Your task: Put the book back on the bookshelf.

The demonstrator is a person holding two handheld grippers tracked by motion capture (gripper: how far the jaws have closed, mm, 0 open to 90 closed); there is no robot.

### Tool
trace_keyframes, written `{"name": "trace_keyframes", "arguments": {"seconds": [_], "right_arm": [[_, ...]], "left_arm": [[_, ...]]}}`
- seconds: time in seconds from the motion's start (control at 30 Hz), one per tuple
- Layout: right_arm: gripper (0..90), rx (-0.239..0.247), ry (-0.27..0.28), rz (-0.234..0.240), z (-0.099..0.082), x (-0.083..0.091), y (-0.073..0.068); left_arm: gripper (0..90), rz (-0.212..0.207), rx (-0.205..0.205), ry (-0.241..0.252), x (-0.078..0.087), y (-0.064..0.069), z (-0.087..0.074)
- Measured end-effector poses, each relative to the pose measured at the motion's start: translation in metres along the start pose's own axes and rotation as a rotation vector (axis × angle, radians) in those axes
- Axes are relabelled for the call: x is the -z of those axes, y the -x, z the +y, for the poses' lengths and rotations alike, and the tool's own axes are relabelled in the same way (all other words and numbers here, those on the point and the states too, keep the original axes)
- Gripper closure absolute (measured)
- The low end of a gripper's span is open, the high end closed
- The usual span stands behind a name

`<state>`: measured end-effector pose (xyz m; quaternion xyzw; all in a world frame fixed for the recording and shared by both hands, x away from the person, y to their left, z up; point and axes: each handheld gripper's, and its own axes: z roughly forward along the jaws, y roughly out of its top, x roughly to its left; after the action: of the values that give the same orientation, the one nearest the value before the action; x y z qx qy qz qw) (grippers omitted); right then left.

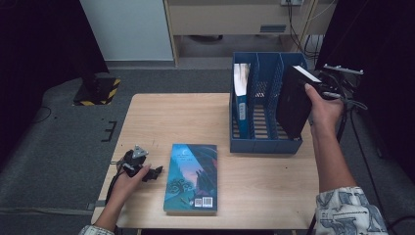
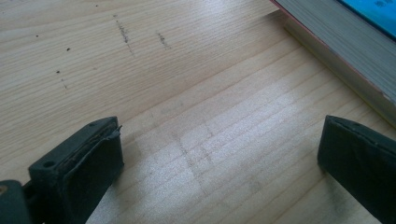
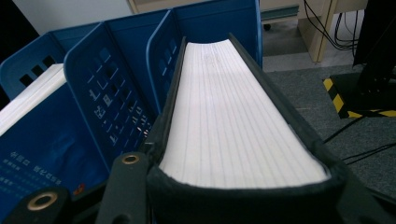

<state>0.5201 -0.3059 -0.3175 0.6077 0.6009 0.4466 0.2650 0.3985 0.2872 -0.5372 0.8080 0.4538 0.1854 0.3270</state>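
A thick black book (image 1: pixel 293 103) hangs upright and tilted over the right compartment of a blue file rack (image 1: pixel 264 145), its lower end inside the rack. My right gripper (image 1: pixel 317 87) is shut on the book's upper edge. In the right gripper view the book's white pages (image 3: pixel 233 116) run away from the right gripper (image 3: pixel 238 200) toward the rack's dividers (image 3: pixel 112 84). A blue book (image 1: pixel 241 93) stands in the left compartment. A teal book (image 1: pixel 192 177) lies flat on the table. My left gripper (image 1: pixel 151 174) rests just left of it, open (image 2: pixel 219 158) over bare wood.
The wooden table (image 1: pixel 171 117) has free room at its far left and in front of the rack. The teal book's page edge (image 2: pixel 336 46) lies close to the left gripper. Cables (image 1: pixel 352 105) hang off the right side. A black-and-yellow striped base (image 1: pixel 98 90) sits on the floor.
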Motion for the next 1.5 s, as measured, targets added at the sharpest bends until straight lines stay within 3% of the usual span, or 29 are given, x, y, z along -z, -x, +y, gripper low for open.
{"name": "trace_keyframes", "arguments": {"seconds": [0.8, 1.23, 1.5], "right_arm": [[52.9, -0.023, 0.001, -0.047, -0.017, -0.034, 0.001], [52.8, -0.008, -0.030, -0.069, -0.023, -0.048, -0.004], [52.8, -0.029, -0.037, -0.079, -0.032, -0.053, 0.000]], "left_arm": [[0.0, -0.003, -0.003, -0.001, 0.000, 0.000, 0.000], [0.0, -0.003, -0.003, -0.001, 0.000, 0.000, 0.000], [0.0, -0.004, -0.004, 0.000, 0.000, 0.000, 0.000]]}}
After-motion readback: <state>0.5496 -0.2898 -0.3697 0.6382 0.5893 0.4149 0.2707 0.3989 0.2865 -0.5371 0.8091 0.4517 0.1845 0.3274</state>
